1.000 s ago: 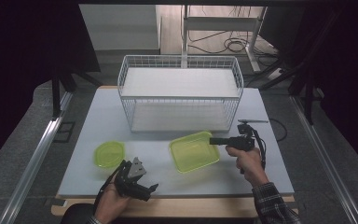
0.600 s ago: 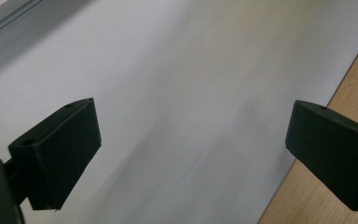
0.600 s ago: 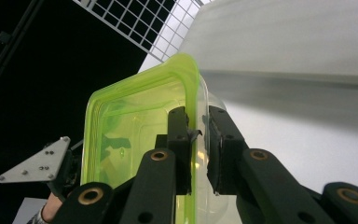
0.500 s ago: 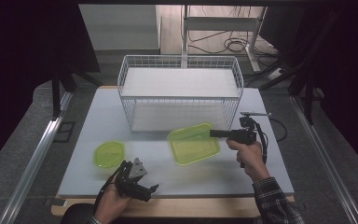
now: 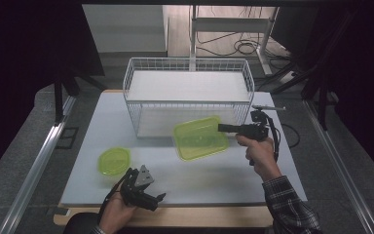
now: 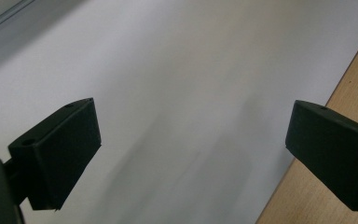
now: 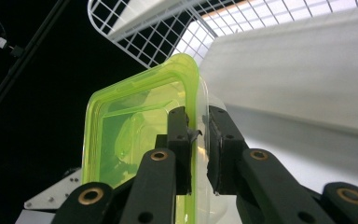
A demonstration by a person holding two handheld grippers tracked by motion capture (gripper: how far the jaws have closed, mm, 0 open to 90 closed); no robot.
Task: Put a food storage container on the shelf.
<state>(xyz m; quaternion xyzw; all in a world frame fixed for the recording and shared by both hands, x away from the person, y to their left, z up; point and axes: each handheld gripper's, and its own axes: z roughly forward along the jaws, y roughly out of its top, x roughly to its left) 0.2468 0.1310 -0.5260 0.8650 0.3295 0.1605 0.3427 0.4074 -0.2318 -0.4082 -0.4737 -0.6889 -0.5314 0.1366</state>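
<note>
Right tool (image 5: pixel 224 127) pinching green container (image 5: pixel 200 138) by its rim at 3 o'clock, lifted off bench (image 5: pixel 204 175) just before wire basket (image 5: pixel 187 95). Left tool (image 5: pixel 153 201) spread, at bench's 7 o'clock.

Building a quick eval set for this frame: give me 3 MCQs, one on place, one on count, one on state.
1. Where does the round green lid lie?
A. inside the wire basket
B. on the white table, ahead of the left tool
C. on the floor

2. How many green plastic items are there?
A. one
B. two
C. four

3. What is the right tool doing?
A. clamped on the rim of the rectangular green container
B. open above the basket
C. resting on the table

Key: B, the lid lies flat on the table just beyond the left tool; B, one lid and one container; A, the right gripper view shows both pads pinching the container wall.
</note>
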